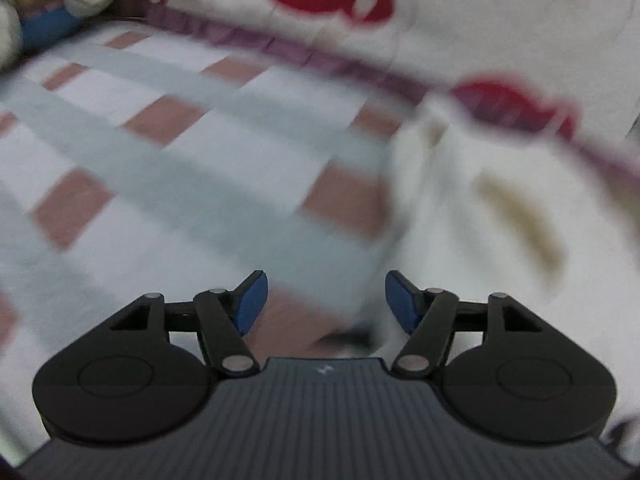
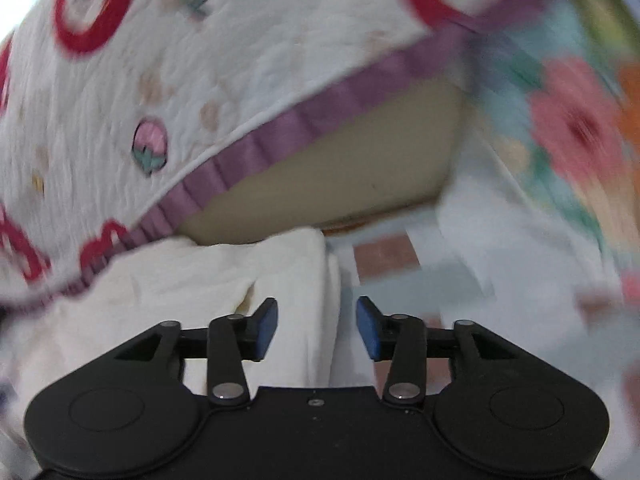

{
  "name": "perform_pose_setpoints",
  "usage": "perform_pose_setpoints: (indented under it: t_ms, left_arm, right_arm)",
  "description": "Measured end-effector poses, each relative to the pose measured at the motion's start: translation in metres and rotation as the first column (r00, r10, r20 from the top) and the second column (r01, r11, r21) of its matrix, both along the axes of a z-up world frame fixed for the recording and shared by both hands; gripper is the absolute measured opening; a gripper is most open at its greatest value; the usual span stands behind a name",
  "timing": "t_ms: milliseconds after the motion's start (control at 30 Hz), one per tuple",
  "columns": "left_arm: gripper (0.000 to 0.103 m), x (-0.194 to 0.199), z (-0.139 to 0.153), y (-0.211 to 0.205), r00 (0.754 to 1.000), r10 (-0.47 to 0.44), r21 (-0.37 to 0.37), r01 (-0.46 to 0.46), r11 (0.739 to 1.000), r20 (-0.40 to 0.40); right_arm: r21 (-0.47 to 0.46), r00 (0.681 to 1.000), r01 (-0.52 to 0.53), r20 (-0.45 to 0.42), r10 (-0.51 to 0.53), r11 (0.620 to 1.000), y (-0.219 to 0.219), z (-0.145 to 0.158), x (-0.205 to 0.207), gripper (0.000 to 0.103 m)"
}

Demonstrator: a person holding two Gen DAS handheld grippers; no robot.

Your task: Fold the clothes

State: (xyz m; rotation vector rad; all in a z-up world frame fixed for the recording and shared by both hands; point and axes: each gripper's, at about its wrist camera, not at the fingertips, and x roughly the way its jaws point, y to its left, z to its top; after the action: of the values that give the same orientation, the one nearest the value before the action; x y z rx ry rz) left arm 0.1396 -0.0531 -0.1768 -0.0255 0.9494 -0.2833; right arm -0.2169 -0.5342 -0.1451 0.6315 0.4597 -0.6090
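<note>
Across the lower right of the left wrist view, a white garment [image 1: 480, 240] with faint tan marks, lying on a bed sheet [image 1: 180, 168] checked in pale blue, white and dusty pink; much of both views smeared by motion blur. Left tongs [image 1: 326, 304] released, blue pads spread wide, nothing between them, hanging just off the garment's left border. Right tongs [image 2: 316, 328] likewise released and empty, poised over the same white garment [image 2: 240, 280], whose straight right-hand edge [image 2: 332, 304] runs down between the pads in the lower middle of the frame. Probably a reach toward a fresh grip, no fold in hand yet. Next move likely: settle each pair of tongs onto an edge or corner of the cloth and pinch before lifting. Room to the left wide and bare over the checked sheet; tighter toward the top, with a white quilt [image 2: 180, 80] printed with red shapes and trimmed in a purple ruffle [image 2: 280, 136] overlapping the garment's upper left, stuffed toys [image 1: 52, 4] in the upper left corner, and flowered bedding [image 2: 560, 128] at the upper right.
</note>
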Motion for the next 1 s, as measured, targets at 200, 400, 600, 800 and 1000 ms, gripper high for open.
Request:
perform_pose_setpoints:
  t_ms: [200, 400, 600, 800, 1000]
  left_arm:
    - [0.065, -0.01, 0.003, 0.049, 0.991, 0.081, -0.25, -0.105, 0.963, -0.104]
    - [0.068, -0.04, -0.029, 0.063, 0.954, 0.104, -0.496, -0.237, 0.836, -0.28]
    - [0.068, -0.039, -0.053, 0.051, 0.924, 0.058, -0.588, -0.288, 0.756, -0.378]
    - [0.078, -0.043, -0.074, 0.041, 0.868, 0.037, -0.659, -0.403, 0.634, -0.495]
    - [0.078, -0.044, -0.051, 0.015, 0.934, 0.079, -0.569, -0.279, 0.773, -0.35]
  right_arm:
    - [0.173, 0.996, 0.086, -0.014, -0.085, 0.981, 0.027, -0.034, -0.033, 0.05]
    - [0.1, 0.969, 0.242, -0.069, -0.236, 0.965, 0.06, -0.024, -0.074, 0.05]
    - [0.29, 0.978, 0.177, 0.059, -0.202, 0.94, 0.084, -0.042, -0.086, 0.052]
    - [0.408, 0.979, 0.114, 0.11, -0.173, 0.906, 0.089, -0.062, -0.058, 0.055]
    - [0.45, 0.97, 0.162, 0.092, -0.226, 0.878, 0.069, -0.072, -0.032, 0.064]
